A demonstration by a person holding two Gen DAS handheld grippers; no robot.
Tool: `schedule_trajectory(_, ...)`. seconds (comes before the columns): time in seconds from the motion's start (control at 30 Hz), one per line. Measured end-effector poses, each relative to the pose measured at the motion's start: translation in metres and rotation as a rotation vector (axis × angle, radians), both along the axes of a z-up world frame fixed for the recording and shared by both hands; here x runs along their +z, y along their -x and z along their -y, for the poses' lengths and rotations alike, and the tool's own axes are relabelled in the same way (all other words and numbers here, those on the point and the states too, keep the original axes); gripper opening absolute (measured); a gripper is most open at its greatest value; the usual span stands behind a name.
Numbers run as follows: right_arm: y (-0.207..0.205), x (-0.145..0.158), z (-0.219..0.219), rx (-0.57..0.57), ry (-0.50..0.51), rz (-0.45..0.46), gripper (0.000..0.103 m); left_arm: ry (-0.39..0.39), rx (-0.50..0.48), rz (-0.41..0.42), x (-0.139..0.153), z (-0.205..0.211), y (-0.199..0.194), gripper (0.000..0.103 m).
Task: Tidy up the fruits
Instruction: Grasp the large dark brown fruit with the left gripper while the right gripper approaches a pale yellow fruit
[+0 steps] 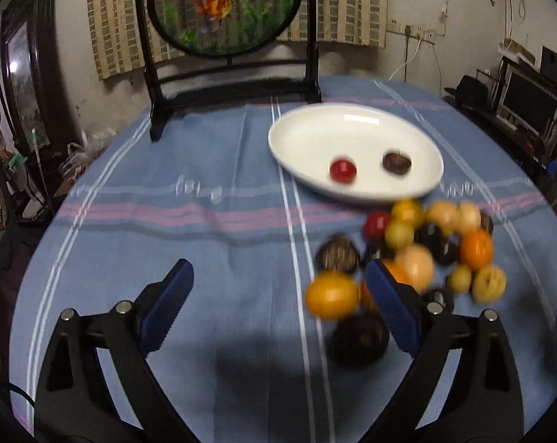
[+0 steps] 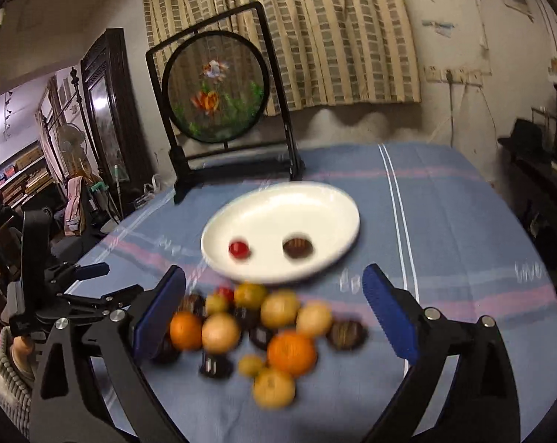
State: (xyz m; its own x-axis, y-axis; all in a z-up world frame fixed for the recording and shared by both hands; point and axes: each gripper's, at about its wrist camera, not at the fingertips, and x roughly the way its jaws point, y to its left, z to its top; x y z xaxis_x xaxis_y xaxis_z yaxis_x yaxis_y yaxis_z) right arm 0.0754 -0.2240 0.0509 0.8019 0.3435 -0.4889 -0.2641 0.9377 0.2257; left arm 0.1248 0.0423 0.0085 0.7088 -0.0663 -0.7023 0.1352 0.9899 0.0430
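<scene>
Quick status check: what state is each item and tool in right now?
left tool: open, empty.
right tool: open, empty, above the pile.
white plate: on the cloth, holding two fruits.
red fruit: on the plate.
dark brown fruit: on the plate.
fruit pile: loose on the tablecloth, unsorted.

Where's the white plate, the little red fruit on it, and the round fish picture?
white plate point(image 2: 315, 199), right wrist view, bare far inside near its rim.
little red fruit point(image 2: 238, 249), right wrist view, its middle.
round fish picture point(image 1: 225, 5), left wrist view, middle of the round panel.
</scene>
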Motion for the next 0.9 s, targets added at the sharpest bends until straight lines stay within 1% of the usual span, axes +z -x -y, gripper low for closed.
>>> schedule_trajectory(0.03, 0.006, -0.006, 0.0, -0.001, 0.0, -0.007, 0.097, -0.007, -0.007, -0.021, -0.011, 0.002, 0.009, 0.096)
schedule_trajectory(0.1, 0.012, -0.017, 0.001, -0.001, 0.0, -0.033, 0.098, -0.03, -0.023, -0.054, -0.023, 0.006, 0.017, 0.096)
schedule_trajectory(0.17, 0.013, -0.023, -0.002, 0.005, -0.001, -0.058, 0.098, -0.047, -0.038, -0.054, -0.027, 0.012, 0.019, 0.096)
schedule_trajectory(0.27, 0.015, -0.023, -0.008, 0.019, 0.011, -0.055, 0.098, -0.067, -0.075, -0.053, -0.03, 0.02, 0.023, 0.096)
schedule_trajectory(0.33, 0.016, -0.024, -0.009, 0.018, 0.021, -0.056, 0.099, -0.077, -0.084, -0.074, -0.036, 0.023, 0.021, 0.096)
schedule_trajectory(0.37, 0.016, -0.025, -0.01, 0.02, 0.022, -0.061, 0.101, -0.075, -0.087, -0.084, -0.038, 0.024, 0.02, 0.096)
schedule_trajectory(0.43, 0.017, -0.028, -0.011, 0.027, 0.025, -0.07, 0.102, -0.058, -0.096, -0.096, -0.04, 0.024, 0.019, 0.096)
schedule_trajectory(0.53, 0.019, -0.03, -0.015, 0.035, 0.042, -0.076, 0.102, -0.054, -0.11, -0.111, -0.044, 0.027, 0.018, 0.096)
schedule_trajectory(0.67, 0.018, -0.032, -0.019, 0.042, 0.067, -0.083, 0.102, -0.052, -0.155, -0.108, -0.044, 0.034, 0.021, 0.096)
schedule_trajectory(0.77, 0.018, -0.034, -0.022, 0.045, 0.08, -0.09, 0.102, -0.064, -0.149, -0.115, -0.046, 0.038, 0.017, 0.096)
schedule_trajectory(0.9, 0.016, -0.037, -0.023, 0.039, 0.09, -0.104, 0.102, -0.034, -0.098, -0.176, -0.054, 0.027, 0.004, 0.097)
